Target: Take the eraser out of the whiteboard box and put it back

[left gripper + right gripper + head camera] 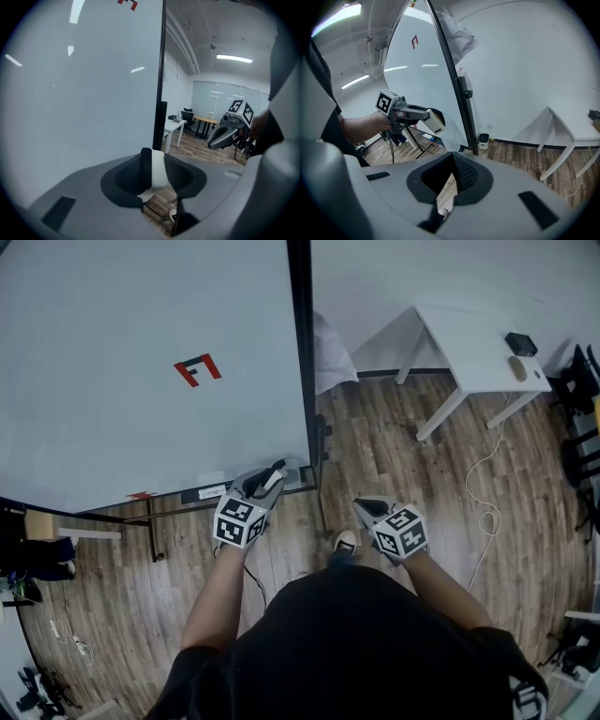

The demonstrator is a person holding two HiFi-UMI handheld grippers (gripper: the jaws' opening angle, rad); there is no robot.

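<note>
In the head view my left gripper (270, 480) is at the whiteboard's (141, 352) lower right corner, just in front of the small grey whiteboard box (298, 472). It is shut on the eraser (157, 169), a white block with a black felt side, pinched between the jaws in the left gripper view (154, 174). The right gripper view shows the same eraser (434, 121) held in the left gripper (427, 117), out in the air beside the board. My right gripper (370, 509) hangs lower right over the floor, jaws together with nothing in them (451, 176).
A red F-shaped mark (198, 368) sits on the whiteboard. The board's black frame post (300, 343) runs down its right edge, its stand legs (150, 526) below. A white table (478, 357) stands at the right with a cable (487, 512) on the wooden floor.
</note>
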